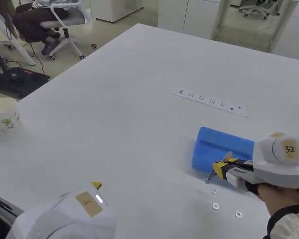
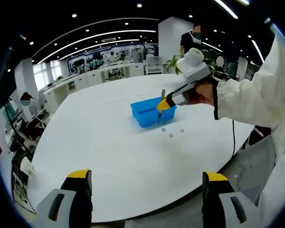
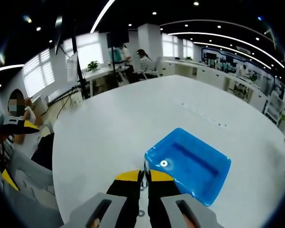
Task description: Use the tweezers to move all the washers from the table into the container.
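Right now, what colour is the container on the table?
The container is bright blue; the right gripper view shows it best.

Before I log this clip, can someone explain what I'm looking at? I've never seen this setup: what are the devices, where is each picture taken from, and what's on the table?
There is no robot here. A person holds a hand-held gripper in each hand. The head view comes from a camera in the person's headset. The two round pictures come from cameras riding on the grippers.

The right gripper has its fingers shut on a pair of tweezers, which point down beside a blue container. The left gripper is open and holds nothing.

Three washers lie on the white table near the container. The right gripper view shows another washer over the container's near corner. I cannot tell whether it lies inside or is pinched in the tweezers. A paper cup and a power strip also sit on the table.
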Demonstrator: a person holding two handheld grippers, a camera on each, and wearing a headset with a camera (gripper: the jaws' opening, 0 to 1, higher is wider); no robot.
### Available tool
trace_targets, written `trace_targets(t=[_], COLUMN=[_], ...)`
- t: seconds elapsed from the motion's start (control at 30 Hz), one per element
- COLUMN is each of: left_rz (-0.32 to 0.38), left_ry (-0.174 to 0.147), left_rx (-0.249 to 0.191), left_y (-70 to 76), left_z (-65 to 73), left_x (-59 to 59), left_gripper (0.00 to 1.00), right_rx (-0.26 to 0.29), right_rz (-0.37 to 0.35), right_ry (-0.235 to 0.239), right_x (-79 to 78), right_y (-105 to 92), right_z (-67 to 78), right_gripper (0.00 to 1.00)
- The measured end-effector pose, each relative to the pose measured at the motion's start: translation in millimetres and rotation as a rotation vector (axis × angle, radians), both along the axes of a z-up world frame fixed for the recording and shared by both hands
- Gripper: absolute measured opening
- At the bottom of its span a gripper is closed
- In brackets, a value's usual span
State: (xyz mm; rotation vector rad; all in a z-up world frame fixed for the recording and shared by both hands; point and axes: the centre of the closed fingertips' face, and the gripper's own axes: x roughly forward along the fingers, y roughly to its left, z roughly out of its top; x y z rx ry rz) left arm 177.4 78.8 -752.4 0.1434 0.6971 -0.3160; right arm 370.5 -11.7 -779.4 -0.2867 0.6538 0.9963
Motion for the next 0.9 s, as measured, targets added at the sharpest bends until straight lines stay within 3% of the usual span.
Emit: trace_targets(t=[0.27, 0.9], left_rz=[-0.001, 0.004], left_ry=[0.001, 0.013], left_rx=[-0.005, -0.004], left_y=[-0.1, 0.4], left_z=[-0.2, -3.1], left_x=[-0.9, -2.6], left_gripper=[0.99, 0.99], right_rx=[-0.017, 0.024], right_rz=[0.012, -0.031], right_ry=[-0.042, -0.084], right_x=[-0.5, 25.8], right_y=[3.0, 0.9], right_z=[11.6, 33.4], right_gripper=[0.01, 0.01])
